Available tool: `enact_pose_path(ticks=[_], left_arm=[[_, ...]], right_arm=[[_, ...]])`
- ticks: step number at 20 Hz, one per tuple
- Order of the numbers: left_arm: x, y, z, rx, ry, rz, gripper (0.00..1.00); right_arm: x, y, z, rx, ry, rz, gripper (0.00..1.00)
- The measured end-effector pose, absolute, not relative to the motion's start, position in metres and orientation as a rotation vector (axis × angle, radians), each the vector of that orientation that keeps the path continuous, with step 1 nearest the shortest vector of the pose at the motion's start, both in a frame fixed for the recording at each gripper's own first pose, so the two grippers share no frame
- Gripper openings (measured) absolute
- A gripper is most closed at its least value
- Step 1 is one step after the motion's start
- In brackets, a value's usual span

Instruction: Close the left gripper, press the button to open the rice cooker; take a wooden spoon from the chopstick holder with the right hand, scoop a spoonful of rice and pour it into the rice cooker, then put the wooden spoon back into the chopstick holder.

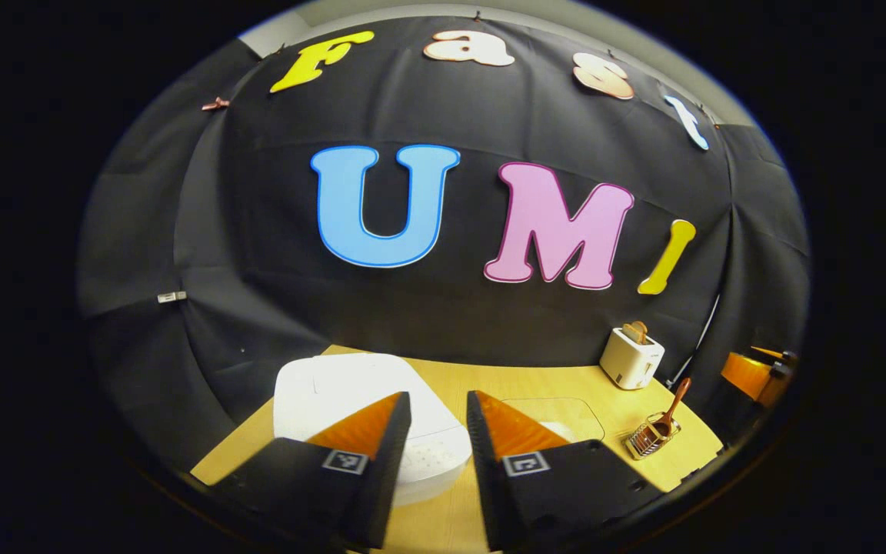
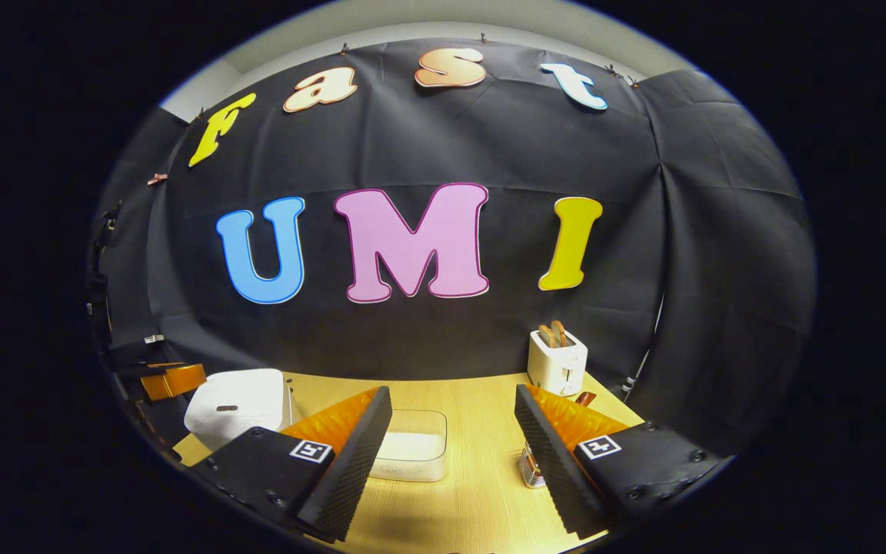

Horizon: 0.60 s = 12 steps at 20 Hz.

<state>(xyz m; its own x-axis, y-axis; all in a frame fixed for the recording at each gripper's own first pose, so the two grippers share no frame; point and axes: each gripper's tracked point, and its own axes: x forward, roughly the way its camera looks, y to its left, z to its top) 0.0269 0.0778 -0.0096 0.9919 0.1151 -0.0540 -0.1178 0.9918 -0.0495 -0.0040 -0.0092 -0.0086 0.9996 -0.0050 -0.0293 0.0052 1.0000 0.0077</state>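
In the left gripper view, the left gripper (image 1: 438, 419) is being held at the bottom centre of the frame with its two fingers apart, a narrow gap showing between them and nothing pinched there. Just beyond its left finger, in the lower left of the frame, the white rice cooker (image 1: 351, 392) is being seen with its lid down, standing on the wooden table (image 1: 535, 385). A clear container (image 1: 566, 415) is lying past the right finger. Toward the lower right, the wire chopstick holder (image 1: 649, 438) is standing with the wooden spoon (image 1: 674, 406) leaning out of it, and a white toaster (image 1: 631, 355) is standing behind, near the wall.

In the right gripper view, the right gripper (image 2: 451, 415) is being held low in the frame with its fingers spread wide and nothing between them. The clear container (image 2: 411, 450), holding what is probably rice, is showing in the gap. The chopstick holder (image 2: 529, 468) is being mostly hidden behind the right finger. The rice cooker (image 2: 235, 404) is sitting at lower left, the toaster (image 2: 557, 362) at right of centre.
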Motion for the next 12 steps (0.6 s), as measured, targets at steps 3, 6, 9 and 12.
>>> enact_pose_path(ticks=[3, 6, 9, 12], left_arm=[[0.035, 0.1, -0.017, -0.064, 0.081, 0.178, 0.05], [0.046, 0.116, -0.035, -0.074, 0.151, 0.192, 0.05], [0.059, 0.133, -0.066, -0.092, 0.275, 0.221, 0.05], [0.073, 0.141, -0.077, -0.103, 0.325, 0.234, 0.05]], right_arm=[[-0.001, -0.009, -0.012, 0.016, 0.042, 0.002, 0.99], [0.0, -0.009, -0.016, 0.021, 0.052, 0.007, 0.99], [0.002, -0.009, -0.019, 0.029, 0.059, 0.015, 0.99], [0.003, -0.013, -0.022, 0.033, 0.066, 0.015, 1.0]])
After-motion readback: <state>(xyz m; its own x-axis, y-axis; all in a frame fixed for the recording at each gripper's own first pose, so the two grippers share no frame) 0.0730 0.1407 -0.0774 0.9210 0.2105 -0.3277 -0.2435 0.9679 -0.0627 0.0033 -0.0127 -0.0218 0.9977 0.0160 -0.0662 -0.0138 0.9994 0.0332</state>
